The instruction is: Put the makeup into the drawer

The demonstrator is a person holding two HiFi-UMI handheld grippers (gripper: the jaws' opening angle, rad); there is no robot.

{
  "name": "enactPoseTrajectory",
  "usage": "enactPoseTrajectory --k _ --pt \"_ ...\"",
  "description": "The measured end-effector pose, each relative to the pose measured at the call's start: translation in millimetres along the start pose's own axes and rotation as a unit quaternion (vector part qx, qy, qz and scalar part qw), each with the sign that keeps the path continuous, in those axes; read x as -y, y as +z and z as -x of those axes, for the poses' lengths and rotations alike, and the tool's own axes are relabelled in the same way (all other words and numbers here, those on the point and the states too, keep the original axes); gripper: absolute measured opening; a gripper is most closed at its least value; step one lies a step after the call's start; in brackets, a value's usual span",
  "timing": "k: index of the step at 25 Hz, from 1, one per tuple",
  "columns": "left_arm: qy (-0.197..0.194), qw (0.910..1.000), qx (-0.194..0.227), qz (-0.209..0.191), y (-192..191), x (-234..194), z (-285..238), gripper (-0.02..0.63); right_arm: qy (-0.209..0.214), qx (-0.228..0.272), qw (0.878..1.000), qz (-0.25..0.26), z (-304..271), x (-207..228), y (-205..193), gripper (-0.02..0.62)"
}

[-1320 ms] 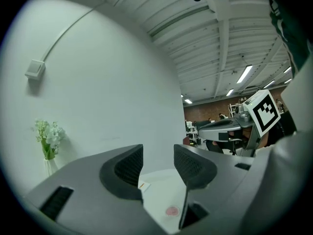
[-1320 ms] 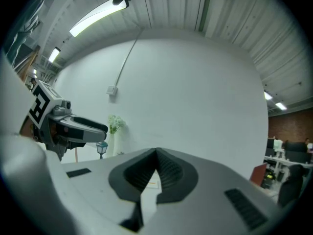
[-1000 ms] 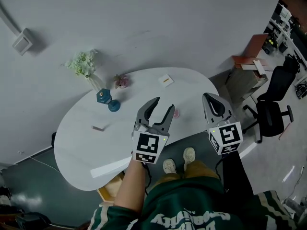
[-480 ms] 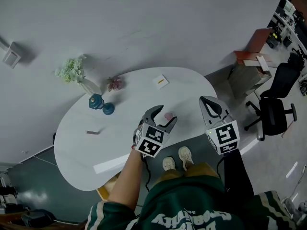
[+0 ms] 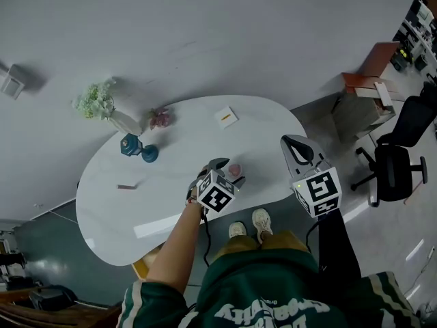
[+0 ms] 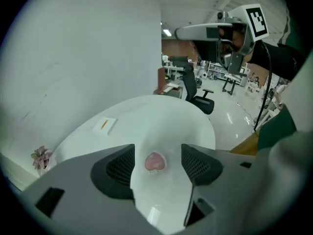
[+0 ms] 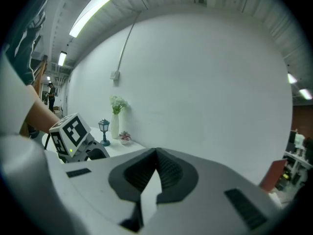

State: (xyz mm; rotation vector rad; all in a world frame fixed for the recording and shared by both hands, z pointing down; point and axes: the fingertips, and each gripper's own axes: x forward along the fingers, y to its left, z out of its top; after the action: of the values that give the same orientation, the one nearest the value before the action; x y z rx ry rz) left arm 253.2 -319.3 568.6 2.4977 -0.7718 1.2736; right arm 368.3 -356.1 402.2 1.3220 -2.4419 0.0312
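A small pink heart-shaped makeup compact point(image 5: 234, 170) lies on the white oval table point(image 5: 171, 197), near its front edge. My left gripper point(image 5: 229, 173) points steeply down over it. In the left gripper view the compact point(image 6: 155, 162) sits on the table between the two dark pads point(image 6: 120, 169), which stand clear of it on both sides. These jaws have just been opening and are open. My right gripper point(image 5: 295, 147) hangs off the table's right end, above the floor. In the right gripper view its jaws point(image 7: 156, 156) are shut with nothing in them.
At the table's far left stand a vase of flowers point(image 5: 95, 104), a blue lantern point(image 5: 130, 144) and a small pink plant point(image 5: 160, 119). A white card point(image 5: 227, 117) lies at the back. A wooden corner point(image 5: 145, 265) shows under the near edge. An office chair point(image 5: 399, 162) stands right.
The left gripper has dropped toward the table and tipped downward over the pink compact, with its jaws wider apart. The right gripper has sunk a little and stays shut.
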Motion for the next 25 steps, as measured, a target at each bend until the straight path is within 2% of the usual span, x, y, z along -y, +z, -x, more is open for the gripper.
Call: enactPoseTrajectory --k 6,11,16,25 --pt "0.001 0.9978 -0.066 0.01 -23 -6 -26 0.301 0.034 0.0 0.999 0.009 -11 9 -6 0.003" --pt "-0.007 0.9945 -0.102 0.021 -33 -6 -45 0.302 0.044 -0.004 0.999 0.01 -16 16 -14 0.003" --pt "-0.026 0.9891 -0.143 0.025 -42 -3 -62 0.338 0.057 -0.011 0.998 0.012 -17 19 -24 0.003" --pt "-0.042 0.9815 -0.185 0.029 -49 -2 -72 0.344 0.072 -0.019 0.997 0.021 -15 20 -33 0.003"
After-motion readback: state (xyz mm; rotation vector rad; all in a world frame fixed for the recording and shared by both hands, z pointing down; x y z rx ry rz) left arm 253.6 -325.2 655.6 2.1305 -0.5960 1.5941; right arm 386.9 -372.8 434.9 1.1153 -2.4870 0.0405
